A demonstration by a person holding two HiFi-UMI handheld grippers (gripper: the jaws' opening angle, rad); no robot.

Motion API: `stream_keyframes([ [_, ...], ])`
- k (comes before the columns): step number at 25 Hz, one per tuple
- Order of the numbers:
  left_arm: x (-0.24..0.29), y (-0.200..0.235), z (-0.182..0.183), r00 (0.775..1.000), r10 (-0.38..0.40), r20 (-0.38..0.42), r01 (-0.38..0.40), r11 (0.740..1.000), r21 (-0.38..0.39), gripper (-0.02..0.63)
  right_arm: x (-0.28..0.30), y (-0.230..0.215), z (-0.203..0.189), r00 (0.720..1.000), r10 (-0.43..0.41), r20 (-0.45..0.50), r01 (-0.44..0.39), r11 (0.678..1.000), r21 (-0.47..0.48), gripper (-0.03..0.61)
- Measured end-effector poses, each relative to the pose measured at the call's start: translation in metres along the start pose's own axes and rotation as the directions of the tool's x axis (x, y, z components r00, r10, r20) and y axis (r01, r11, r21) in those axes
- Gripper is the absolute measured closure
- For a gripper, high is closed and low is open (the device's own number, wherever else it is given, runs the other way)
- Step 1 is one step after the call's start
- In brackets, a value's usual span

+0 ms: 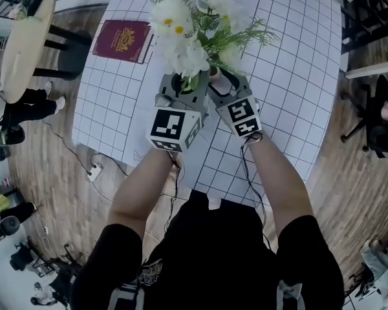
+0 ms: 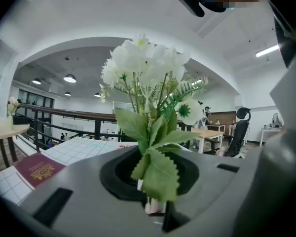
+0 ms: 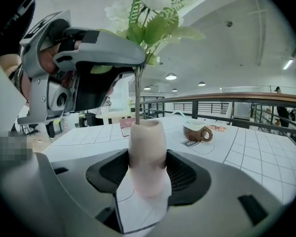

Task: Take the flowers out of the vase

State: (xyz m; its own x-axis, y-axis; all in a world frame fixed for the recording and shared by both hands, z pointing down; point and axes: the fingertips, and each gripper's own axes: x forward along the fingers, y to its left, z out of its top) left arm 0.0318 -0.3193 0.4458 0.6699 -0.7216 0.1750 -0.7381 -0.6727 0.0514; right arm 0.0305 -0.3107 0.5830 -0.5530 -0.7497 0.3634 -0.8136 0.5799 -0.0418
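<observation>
A bunch of white flowers with green leaves rises above both grippers over the table. My left gripper is shut on the stems; in the left gripper view leaves cover the jaws and the blooms stand above. My right gripper is shut on a pale pink vase that stands upright on the table. A thin stem runs from the vase mouth up into the left gripper just above it. In the head view the vase is almost hidden behind the right gripper.
The white gridded table carries a maroon booklet at the far left and a brown cup to the right beyond the vase. A chair stands left of the table. A power strip lies on the wood floor.
</observation>
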Motion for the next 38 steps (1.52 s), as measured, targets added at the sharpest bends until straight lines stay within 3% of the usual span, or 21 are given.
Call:
stream_keyframes([
  [17, -0.054, 0.022, 0.045, 0.995, 0.046, 0.093, -0.043, 0.999, -0.034, 0.555, 0.001, -0.002, -0.002, 1.000, -0.006, -0.011, 0.006, 1.000, -0.003, 0.324],
  [26, -0.087, 0.036, 0.043, 0.992, 0.098, 0.082, -0.094, 0.994, -0.051, 0.557, 0.000, -0.004, -0.002, 1.000, -0.008, -0.028, 0.008, 1.000, -0.003, 0.324],
  [38, -0.159, 0.060, 0.010, 0.977, 0.212, 0.017, -0.210, 0.973, -0.092, 0.557, -0.002, -0.008, -0.003, 0.998, -0.021, -0.052, 0.021, 1.000, 0.003, 0.324],
])
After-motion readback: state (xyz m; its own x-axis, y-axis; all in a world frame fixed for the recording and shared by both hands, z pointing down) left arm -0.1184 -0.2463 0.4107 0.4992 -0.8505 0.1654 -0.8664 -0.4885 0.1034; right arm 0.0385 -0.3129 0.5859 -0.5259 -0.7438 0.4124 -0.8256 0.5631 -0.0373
